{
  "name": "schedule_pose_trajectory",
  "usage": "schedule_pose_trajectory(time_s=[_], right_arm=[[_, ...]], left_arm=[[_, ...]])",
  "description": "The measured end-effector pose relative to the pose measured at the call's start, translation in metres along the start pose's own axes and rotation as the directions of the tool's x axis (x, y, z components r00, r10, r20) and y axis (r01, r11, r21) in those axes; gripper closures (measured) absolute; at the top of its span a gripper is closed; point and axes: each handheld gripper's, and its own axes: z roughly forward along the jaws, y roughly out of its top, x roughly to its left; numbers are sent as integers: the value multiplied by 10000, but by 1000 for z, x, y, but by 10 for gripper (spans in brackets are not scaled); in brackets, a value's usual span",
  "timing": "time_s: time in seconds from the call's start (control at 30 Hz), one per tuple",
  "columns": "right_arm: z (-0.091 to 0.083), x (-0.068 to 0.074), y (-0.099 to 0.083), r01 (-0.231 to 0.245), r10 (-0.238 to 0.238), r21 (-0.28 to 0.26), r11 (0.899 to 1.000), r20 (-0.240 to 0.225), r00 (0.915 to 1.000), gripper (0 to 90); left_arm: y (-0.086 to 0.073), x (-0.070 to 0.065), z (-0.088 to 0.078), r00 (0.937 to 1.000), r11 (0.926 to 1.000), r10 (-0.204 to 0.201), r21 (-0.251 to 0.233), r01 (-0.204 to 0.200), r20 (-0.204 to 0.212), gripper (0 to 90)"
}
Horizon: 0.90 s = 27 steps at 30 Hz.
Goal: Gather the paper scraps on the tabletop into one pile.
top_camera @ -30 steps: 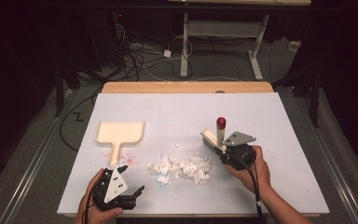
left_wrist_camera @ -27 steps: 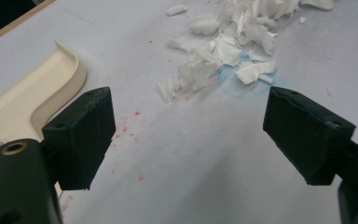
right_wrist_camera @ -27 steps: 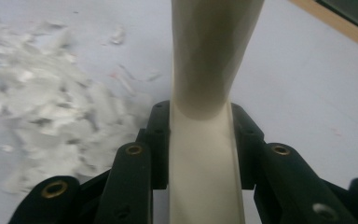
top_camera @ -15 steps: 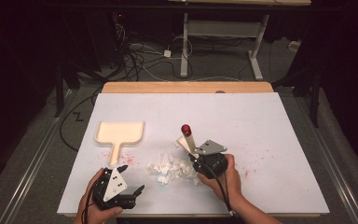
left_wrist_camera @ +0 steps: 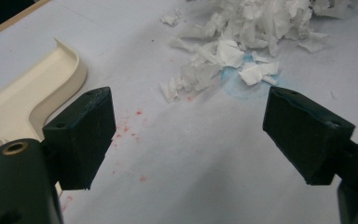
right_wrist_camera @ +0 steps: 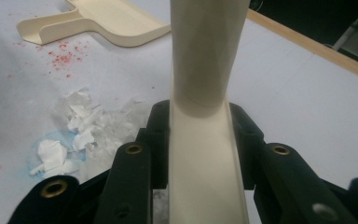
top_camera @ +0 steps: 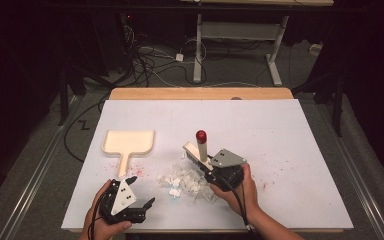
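R gripper [top_camera: 203, 161] pinching brush [top_camera: 200, 146] by paper scraps [top_camera: 185, 182]; L gripper [top_camera: 140, 192] spread — empty

Left gripper [top_camera: 139, 192] low at the table's near edge, jaws spread wide with nothing between — right gripper [top_camera: 202, 162] farther in and to the right, jaws clamped tight, right hand [top_camera: 237, 189] wrapped round its body.

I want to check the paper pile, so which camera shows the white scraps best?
The left gripper view: the paper scraps lie sharp and unobstructed just beyond the open left tongs, with a blue stain under them. The high view shows the whole pile but small. The right gripper view catches only part, beside the brush handle.
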Motion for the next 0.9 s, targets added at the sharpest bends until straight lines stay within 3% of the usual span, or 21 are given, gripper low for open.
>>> schedule_pose_trajectory(time_s=[0.17, 0.27, 0.5, 0.67, 0.83, 0.9], right_arm=[[-19, -18, 0, 14, -15, -150, 9999, -70, 10000, 678], [-37, -31, -2, 182, -187, -147, 9997, -378, 9991, 678], [-74, -51, -29, 622, -549, 464, 9970, -1455, 9878, 678], [-100, -59, -47, 786, -664, 588, 9952, -1865, 9802, 678], [-109, -54, -61, 1139, -908, 716, 9909, -2692, 9588, 678], [-103, -48, -64, 1242, -910, 854, 9886, -3189, 9434, 679]], left_arm=[[0, -1, 0, 10000, 10000, 64, 52, -64, -16, 162], [1, -2, 0, 9999, 9999, 134, 42, -134, -23, 162], [1, -2, 0, 9999, 9998, 169, 95, -168, -38, 162], [1, -2, 1, 9998, 9997, 203, 167, -202, -58, 162], [2, -3, 3, 9996, 9993, 279, 241, -277, -58, 162], [2, -3, 3, 9996, 9993, 275, 237, -274, -51, 162]])
